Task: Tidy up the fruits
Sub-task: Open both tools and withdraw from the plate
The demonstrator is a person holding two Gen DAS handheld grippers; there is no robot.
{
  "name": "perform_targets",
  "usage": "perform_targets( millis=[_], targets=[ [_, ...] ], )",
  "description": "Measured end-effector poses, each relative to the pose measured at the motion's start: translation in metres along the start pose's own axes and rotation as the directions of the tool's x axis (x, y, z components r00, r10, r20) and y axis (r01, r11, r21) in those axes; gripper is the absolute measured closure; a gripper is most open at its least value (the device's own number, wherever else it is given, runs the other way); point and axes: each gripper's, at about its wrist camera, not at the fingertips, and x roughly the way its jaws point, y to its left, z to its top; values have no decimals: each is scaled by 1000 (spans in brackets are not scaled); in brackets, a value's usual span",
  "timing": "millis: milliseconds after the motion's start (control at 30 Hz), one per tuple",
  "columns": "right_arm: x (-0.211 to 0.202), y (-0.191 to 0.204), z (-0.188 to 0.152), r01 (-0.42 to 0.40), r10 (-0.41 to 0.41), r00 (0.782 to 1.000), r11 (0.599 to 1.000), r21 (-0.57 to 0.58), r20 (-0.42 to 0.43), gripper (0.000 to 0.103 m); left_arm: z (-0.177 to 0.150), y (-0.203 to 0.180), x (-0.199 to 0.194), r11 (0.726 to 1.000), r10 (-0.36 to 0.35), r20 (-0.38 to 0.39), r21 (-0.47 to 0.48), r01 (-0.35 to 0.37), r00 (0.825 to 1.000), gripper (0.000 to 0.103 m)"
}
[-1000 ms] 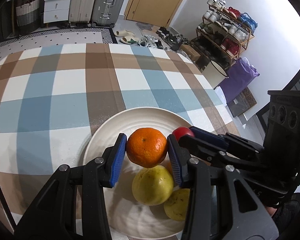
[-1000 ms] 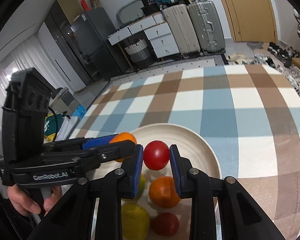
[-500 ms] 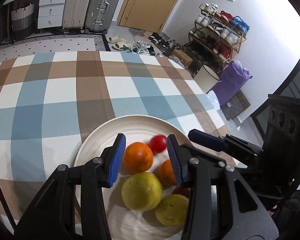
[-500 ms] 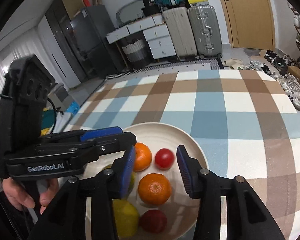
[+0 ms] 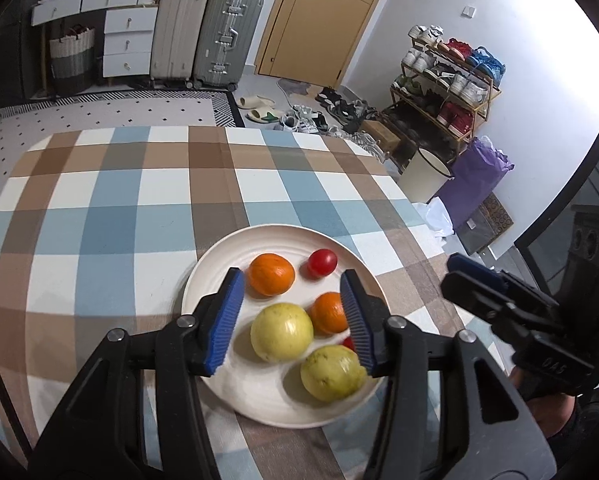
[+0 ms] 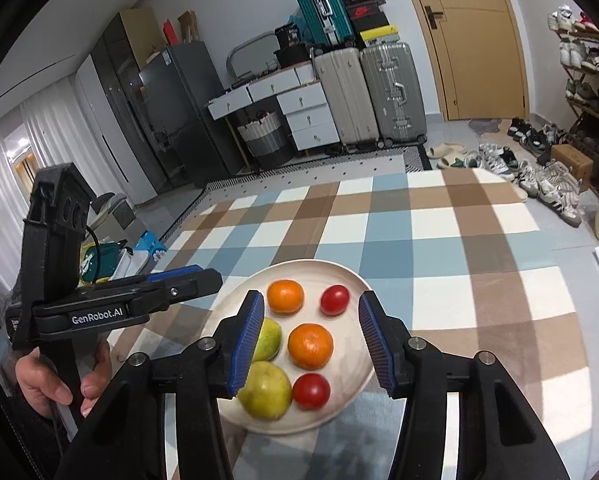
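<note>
**Operator:** Both my grippers are empty now. A second ago the left gripper (image 5: 291, 318) was clamped on a mandarin and the right gripper (image 6: 311, 340) on a small red fruit; now the fingers of both stand wide apart and raised above the plate (image 5: 219, 264).

**Partner:** So both pieces are down?

**Operator:** Yes. Nearest my left fingers are two yellow-green fruits (image 5: 281, 332), one between the pads, one by the right pad. Beyond them are an orange mandarin (image 5: 328, 313) and the released mandarin (image 5: 270, 273), with the red fruit (image 5: 322, 263) beside it at the far rim.

**Partner:** Anything left on the worktop (image 5: 111, 208)?

**Operator:** Only checked cloth, so I judge the sorting finished or close to it.
</note>
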Motion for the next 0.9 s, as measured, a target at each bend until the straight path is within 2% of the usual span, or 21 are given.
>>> perform_targets(
  millis=[100, 200, 267, 367, 567, 700, 833, 900],
  targets=[
    [-19, 6, -3, -1, 1, 1000, 1000, -12, 30, 44, -9, -5, -17, 1000, 17, 27, 0, -17, 999, 49],
    [-34, 14, -7, -4, 5, 999, 999, -36, 47, 41, -18, -8, -34, 1000, 30, 43, -3, -30, 999, 45],
    [-44, 20, -10, -1, 4, 998, 999, -51, 59, 40, -23, -10, -44, 999, 40, 54, -9, -40, 998, 33],
    [-58, 27, -15, -10, 15, 997, 998, -60, 80, 30, -31, -12, -62, 999, 52, 81, -16, -51, 995, 22],
    [-83, 41, -26, -19, 29, 993, 996, -88, 115, 28, -49, -19, -93, 996, 89, 113, -19, -87, 990, 18],
    [-100, 48, -35, -18, 32, 989, 994, -103, 142, 20, -59, -26, -111, 995, 96, 136, -8, -96, 986, 14],
    [-116, 55, -48, -10, 30, 987, 992, -124, 158, 17, -74, -34, -132, 994, 105, 184, 8, -109, 977, 1],
    [-122, 58, -54, -8, 29, 987, 992, -130, 160, 15, -79, -38, -139, 994, 105, 204, 13, -110, 973, 1]
  ],
)
